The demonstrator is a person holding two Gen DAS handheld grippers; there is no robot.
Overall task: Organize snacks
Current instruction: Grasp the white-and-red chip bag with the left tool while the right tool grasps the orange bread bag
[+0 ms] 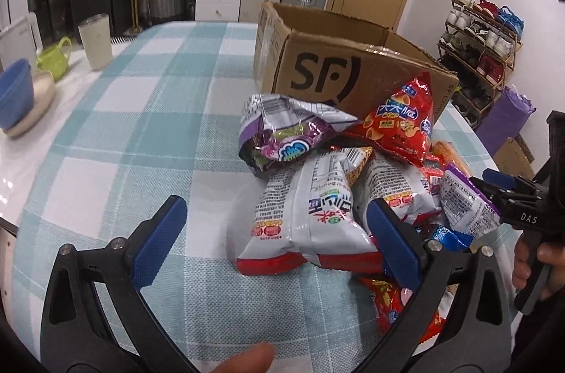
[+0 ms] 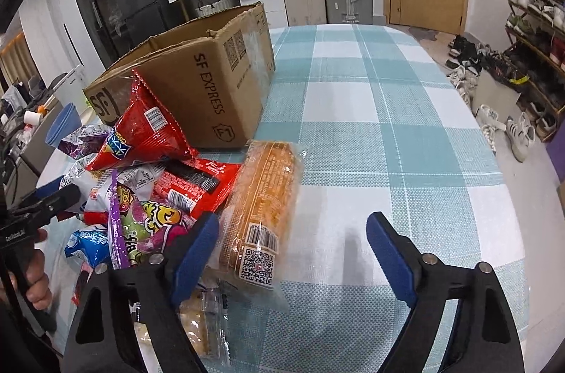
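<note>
A pile of snack bags lies on the checked tablecloth (image 1: 141, 132) in front of an open cardboard box (image 1: 317, 72) marked SF. My left gripper (image 1: 277, 231) is open; a white and red bag (image 1: 307, 214) lies between its fingers, close to the right one. A purple bag (image 1: 282, 136) and a red chips bag (image 1: 402, 125) sit behind it. In the right wrist view my right gripper (image 2: 293, 249) is open over the cloth, with an orange packet (image 2: 261, 203) lying between its fingers, near the left one. The box (image 2: 197, 83) stands behind the pile.
A tall cup (image 1: 95, 41), a green jug (image 1: 54, 58) and a blue bowl (image 1: 16, 94) stand at the table's left edge. A shoe rack (image 2: 529, 37) lines the right wall. Bare cloth (image 2: 388, 125) stretches right of the box. A hand (image 2: 37, 281) grips the left tool's handle.
</note>
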